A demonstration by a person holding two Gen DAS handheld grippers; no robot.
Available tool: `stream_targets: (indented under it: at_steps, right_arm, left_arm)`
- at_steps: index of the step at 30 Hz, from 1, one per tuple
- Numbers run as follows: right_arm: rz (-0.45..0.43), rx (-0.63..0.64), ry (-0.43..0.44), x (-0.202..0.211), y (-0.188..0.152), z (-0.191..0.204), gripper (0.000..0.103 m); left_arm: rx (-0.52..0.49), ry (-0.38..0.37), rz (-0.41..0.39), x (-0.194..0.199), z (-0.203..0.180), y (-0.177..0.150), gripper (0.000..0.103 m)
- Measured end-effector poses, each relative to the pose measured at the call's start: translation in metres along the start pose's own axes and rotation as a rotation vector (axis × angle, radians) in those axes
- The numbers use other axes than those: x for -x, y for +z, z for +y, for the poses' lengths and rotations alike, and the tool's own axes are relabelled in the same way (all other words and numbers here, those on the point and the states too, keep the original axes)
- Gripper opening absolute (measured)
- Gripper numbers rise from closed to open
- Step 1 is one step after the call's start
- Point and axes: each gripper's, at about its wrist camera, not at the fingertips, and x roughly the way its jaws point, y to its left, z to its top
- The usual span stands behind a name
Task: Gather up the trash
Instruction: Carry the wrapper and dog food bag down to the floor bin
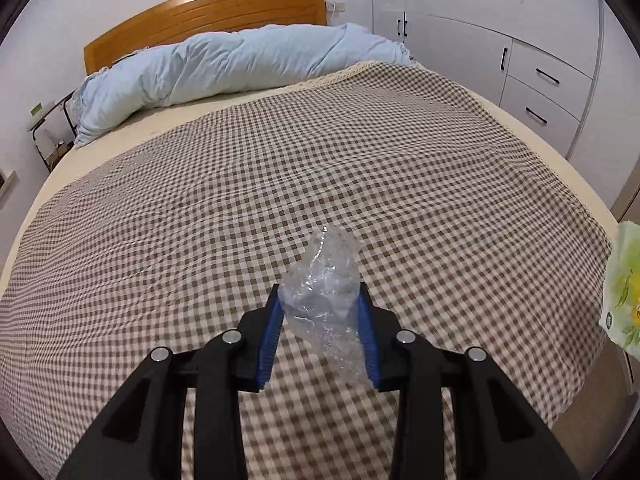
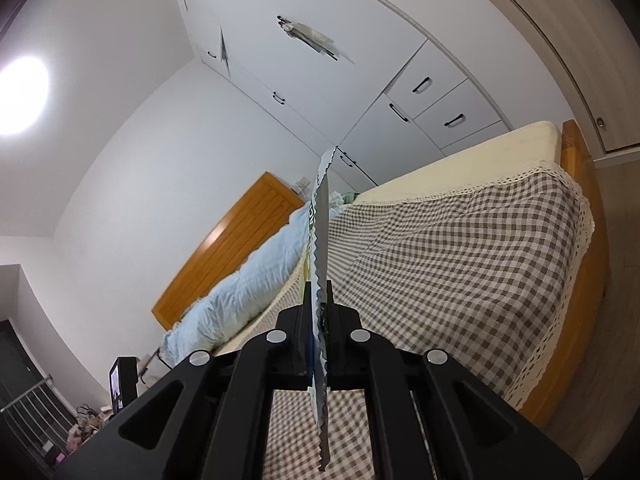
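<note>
Two views are giving different halves of the scene. Left wrist view is looking down over the bed (image 1: 280, 184), where the left tool (image 1: 320, 312) is clenching a crumpled clear plastic wrap (image 1: 324, 284) between its blue pads (image 1: 272, 332), the wrap sticking up past the fingertips and hanging above the checked bedspread (image 1: 400, 168), not touching it. Right wrist view is tilted, and there the right tool (image 2: 319, 308) is pinching a flat snack wrapper (image 2: 321, 240) edge-on, its jaws all but together on the sheet, its serrated edge running up beyond the tips and down under the tool. Only the left view is showing that wrapper's printed face, green and yellow, at the right border (image 1: 624, 292), off the bed's edge. Only the right view is showing a ceiling light (image 2: 20, 96), a small black device with a screen (image 2: 122, 384) low at the left, and clutter on the floor below it, too small to make out. Bed is carrying a rolled pale blue duvet (image 1: 240, 68) against the wooden headboard (image 1: 208, 12), with bare cream mattress (image 2: 460, 164) showing beyond the bedspread's lace hem. White wardrobe (image 2: 320, 60) with black handles is lining the wall beside the bed; its drawers (image 1: 544, 92) are standing closed, contents hidden.
</note>
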Motion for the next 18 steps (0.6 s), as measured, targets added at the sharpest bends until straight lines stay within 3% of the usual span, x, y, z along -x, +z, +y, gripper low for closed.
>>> stream_targets:
  at_steps: [18]
  right_arm:
    - [-0.001, 0.047, 0.129, 0.059, -0.013, 0.040, 0.003]
  left_arm:
    - [0.005, 0.011, -0.075, 0.099, -0.006, -0.044, 0.033]
